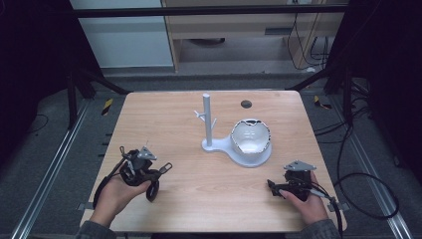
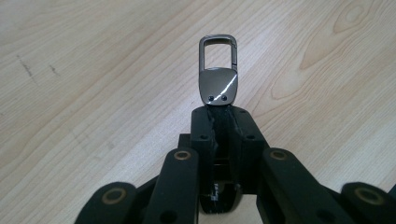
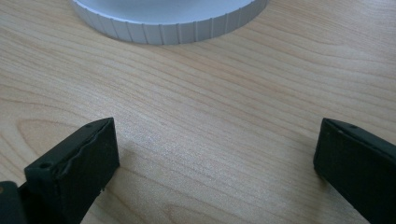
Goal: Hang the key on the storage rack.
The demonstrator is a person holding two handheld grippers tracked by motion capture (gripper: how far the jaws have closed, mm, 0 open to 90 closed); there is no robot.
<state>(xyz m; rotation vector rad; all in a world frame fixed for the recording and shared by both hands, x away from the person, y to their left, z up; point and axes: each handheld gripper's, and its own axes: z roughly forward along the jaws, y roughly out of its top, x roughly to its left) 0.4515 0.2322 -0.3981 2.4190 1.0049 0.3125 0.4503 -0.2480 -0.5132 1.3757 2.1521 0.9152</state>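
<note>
My left gripper (image 2: pixel 219 114) is shut on the black strap end of a grey metal key clip (image 2: pixel 218 70), whose snap-hook loop sticks out past the jaws just above the wood. In the high view that left gripper (image 1: pixel 164 168) lies at the table's front left, held by a hand, with the clip (image 1: pixel 167 166) pointing right. A grey stand (image 1: pixel 207 119) with an upright post and small side pegs rises at the table's middle. Its round base dish (image 1: pixel 251 158) holds a shiny white bowl-like thing (image 1: pixel 250 135). My right gripper (image 3: pixel 215 149) is open with nothing between its jaws, and it faces the ribbed base rim (image 3: pixel 168 25). It sits front right (image 1: pixel 277 185).
The wooden table (image 1: pixel 209 199) has a dark round grommet (image 1: pixel 246 104) near its far edge. Cables trail from both grippers over the front corners. Metal frame rails run along the floor on both sides of the table.
</note>
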